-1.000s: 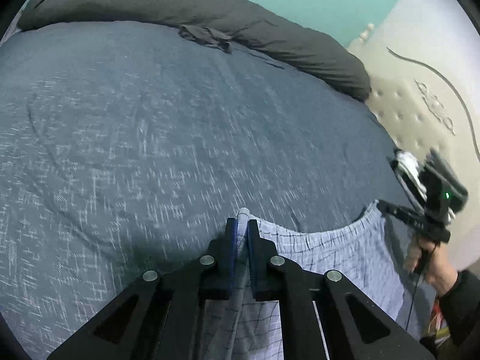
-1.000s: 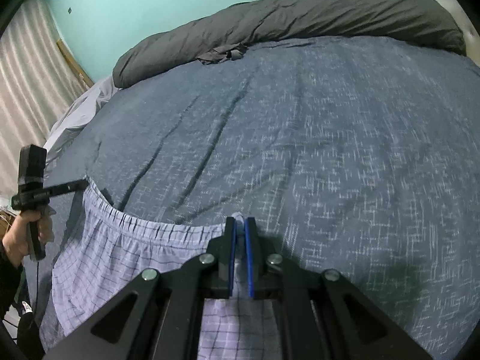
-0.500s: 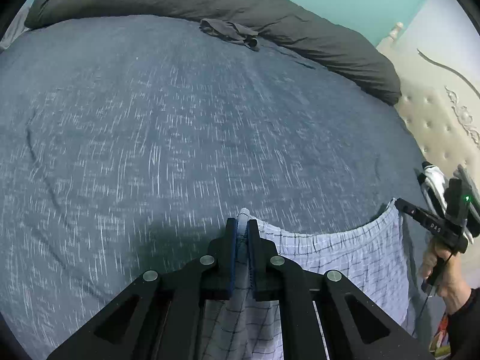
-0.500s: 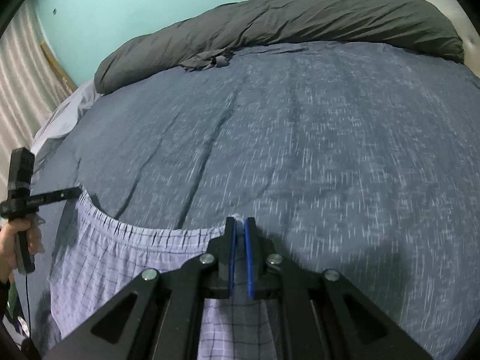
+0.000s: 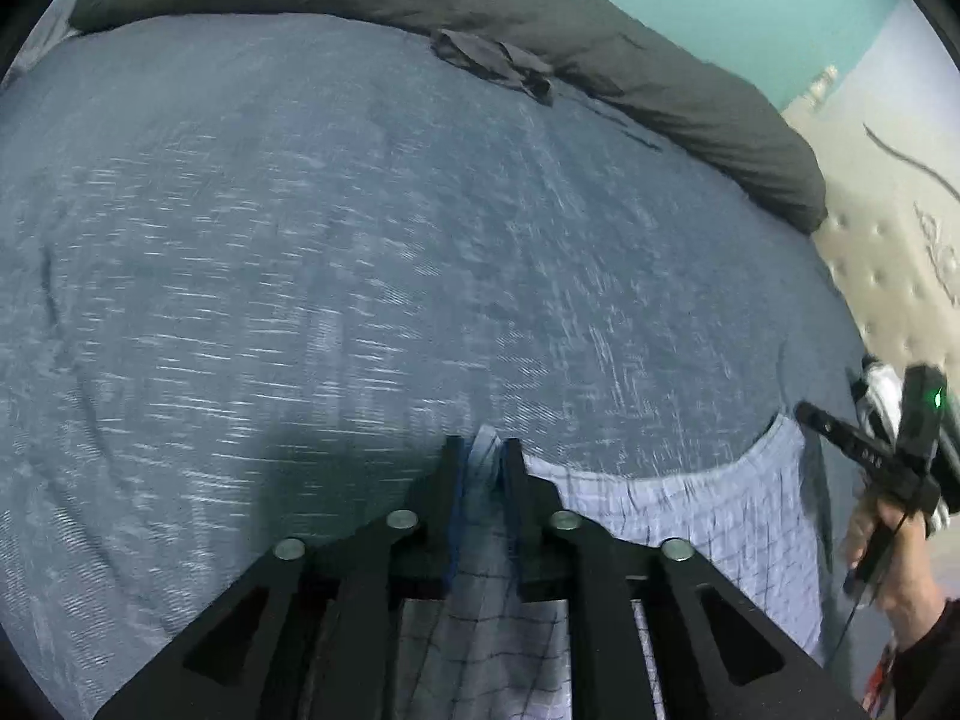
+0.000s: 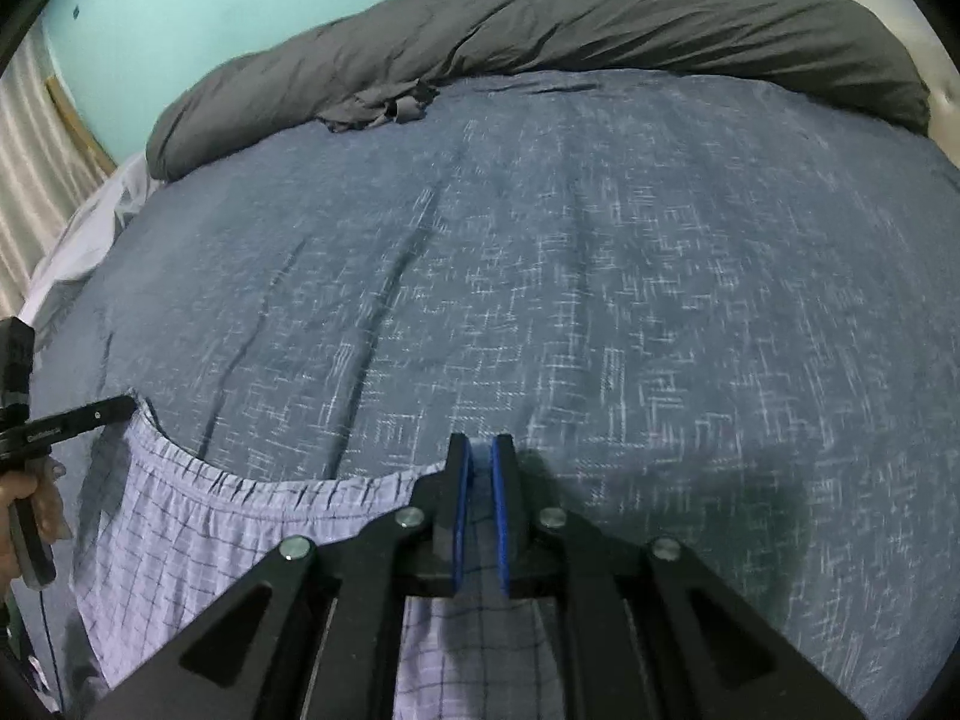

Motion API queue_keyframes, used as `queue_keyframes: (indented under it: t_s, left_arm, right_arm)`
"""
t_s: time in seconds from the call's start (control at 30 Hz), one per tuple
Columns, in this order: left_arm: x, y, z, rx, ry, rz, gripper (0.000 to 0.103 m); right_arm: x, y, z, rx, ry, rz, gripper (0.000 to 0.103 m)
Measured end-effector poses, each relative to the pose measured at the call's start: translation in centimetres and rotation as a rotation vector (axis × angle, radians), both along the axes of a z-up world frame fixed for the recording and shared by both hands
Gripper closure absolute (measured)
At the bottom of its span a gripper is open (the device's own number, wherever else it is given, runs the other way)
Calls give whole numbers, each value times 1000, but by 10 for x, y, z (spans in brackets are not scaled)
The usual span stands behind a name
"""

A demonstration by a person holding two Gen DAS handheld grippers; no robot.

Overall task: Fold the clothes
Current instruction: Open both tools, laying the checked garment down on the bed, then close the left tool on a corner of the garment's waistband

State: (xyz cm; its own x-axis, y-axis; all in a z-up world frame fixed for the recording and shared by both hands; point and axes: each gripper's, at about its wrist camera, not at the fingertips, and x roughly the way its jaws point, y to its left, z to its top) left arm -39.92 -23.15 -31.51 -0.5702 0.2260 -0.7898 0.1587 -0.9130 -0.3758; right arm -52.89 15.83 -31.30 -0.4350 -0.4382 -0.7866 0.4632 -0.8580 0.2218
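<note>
A pair of light blue checked shorts (image 5: 690,528) hangs stretched by its waistband between my two grippers, just above the near edge of the blue bed cover (image 5: 360,276). My left gripper (image 5: 483,456) is shut on one end of the waistband. My right gripper (image 6: 480,456) is shut on the other end; the shorts (image 6: 198,534) spread out to its left. Each gripper shows in the other's view: the right one (image 5: 816,420) at the far right, the left one (image 6: 114,405) at the far left. The lower part of the shorts is hidden below the frames.
A dark grey duvet (image 6: 570,36) is rolled along the far side of the bed, with a small dark garment (image 5: 498,60) in front of it. A cream tufted headboard (image 5: 888,252) stands at the right. Striped curtains (image 6: 30,180) hang at the left.
Both grippers have moved forward over the bed with the shorts held between them. The views have tilted so more of the cover and the duvet shows. The grips have not changed.
</note>
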Motion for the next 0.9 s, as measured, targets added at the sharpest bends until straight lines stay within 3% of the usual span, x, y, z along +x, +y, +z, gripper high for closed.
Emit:
queue_keyframes:
  t_s: [0.1,0.2,0.23,0.47,0.6,0.73,0.9]
  left_arm:
    - [21,-18,14,38,23,19,75]
    - [51,-22,21,49,36,11,69]
    - [63,-22,22,48,37,8,65]
    - [135,-20,2,31,15,13,62]
    - [161,-19,-13,68,7,41,62]
    - [181,-20,-24,92,3,78,62]
    - [198,-16,-27,83,4,82,62]
  right_arm:
    - [5,30,12,-73,7,-55,91]
    - [25,66,22,-160,-23,-96,66]
    - [34,79,25,-188,-33,-112,64]
    - [112,135,1,-275,-117,-198,64]
    - [146,151,-18,-306,-158,-286,64]
    - [175,164,-20,-384,-137,-364,64]
    - [202,162,-21,-437,-118,-354,64]
